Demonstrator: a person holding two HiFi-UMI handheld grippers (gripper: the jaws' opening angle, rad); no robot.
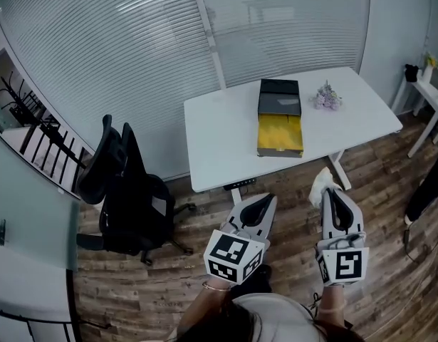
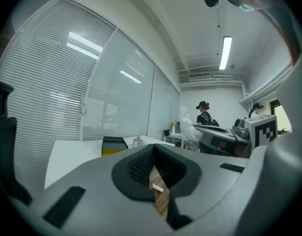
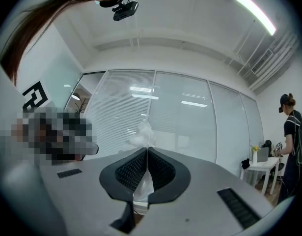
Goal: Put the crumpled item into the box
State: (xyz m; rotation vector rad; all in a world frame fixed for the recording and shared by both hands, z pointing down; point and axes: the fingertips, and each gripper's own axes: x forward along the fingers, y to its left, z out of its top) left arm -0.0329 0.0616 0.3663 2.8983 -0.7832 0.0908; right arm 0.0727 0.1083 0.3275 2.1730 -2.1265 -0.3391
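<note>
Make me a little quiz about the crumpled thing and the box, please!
1. True or false: the crumpled item is already inside the box.
2. Which tool grips it? A the left one, B the right one, C neither.
3. Fill the gap: the box stands on a white ____.

Key
1. False: it is not over the box, which stands far ahead.
2. B: the right tool is shut on it.
3. table
</note>
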